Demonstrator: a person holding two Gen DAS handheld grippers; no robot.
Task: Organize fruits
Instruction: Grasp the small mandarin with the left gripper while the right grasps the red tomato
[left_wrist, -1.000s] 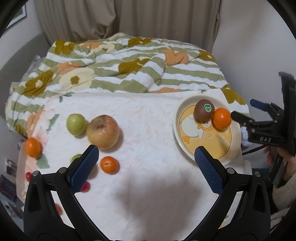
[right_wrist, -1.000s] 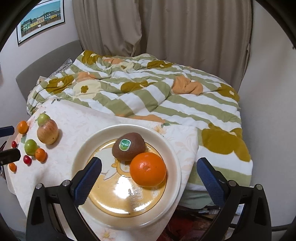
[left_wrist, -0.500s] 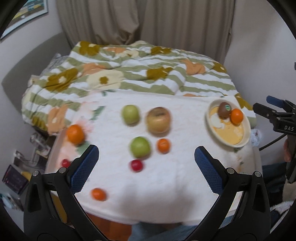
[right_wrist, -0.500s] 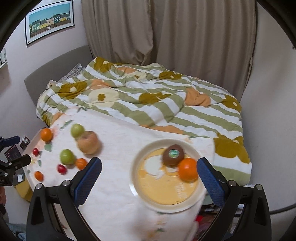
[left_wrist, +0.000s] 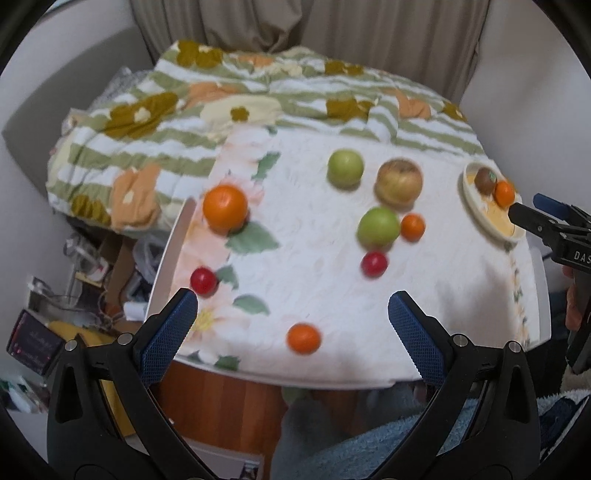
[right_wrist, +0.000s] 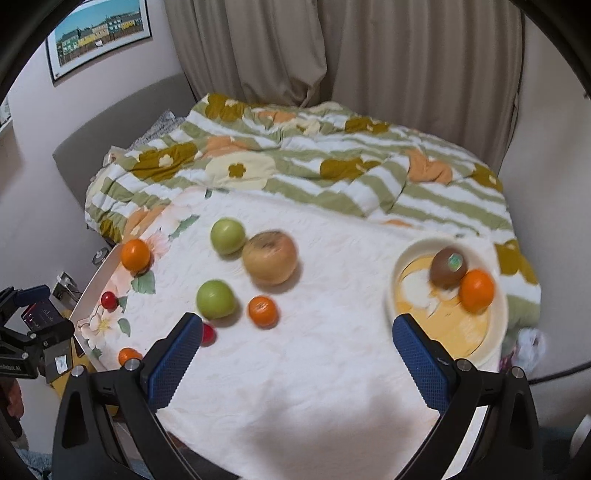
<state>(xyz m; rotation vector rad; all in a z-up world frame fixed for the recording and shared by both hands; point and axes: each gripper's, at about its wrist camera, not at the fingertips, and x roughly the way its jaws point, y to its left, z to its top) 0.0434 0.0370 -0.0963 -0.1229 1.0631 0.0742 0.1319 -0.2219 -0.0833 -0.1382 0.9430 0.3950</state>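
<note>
Above table w/ fruit, both grippers wide, empty, pulled back vs. earlier; plate farther.

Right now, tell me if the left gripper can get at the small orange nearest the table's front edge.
Probably yes: the left gripper is open and empty, the small orange lies just ahead between its fingers, with nothing around it.

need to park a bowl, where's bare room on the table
Bare cloth lies between the yellow apple and the plate, and along the near edge in front of the right gripper. The left side is crowded with green apples, small oranges and red fruits.
</note>
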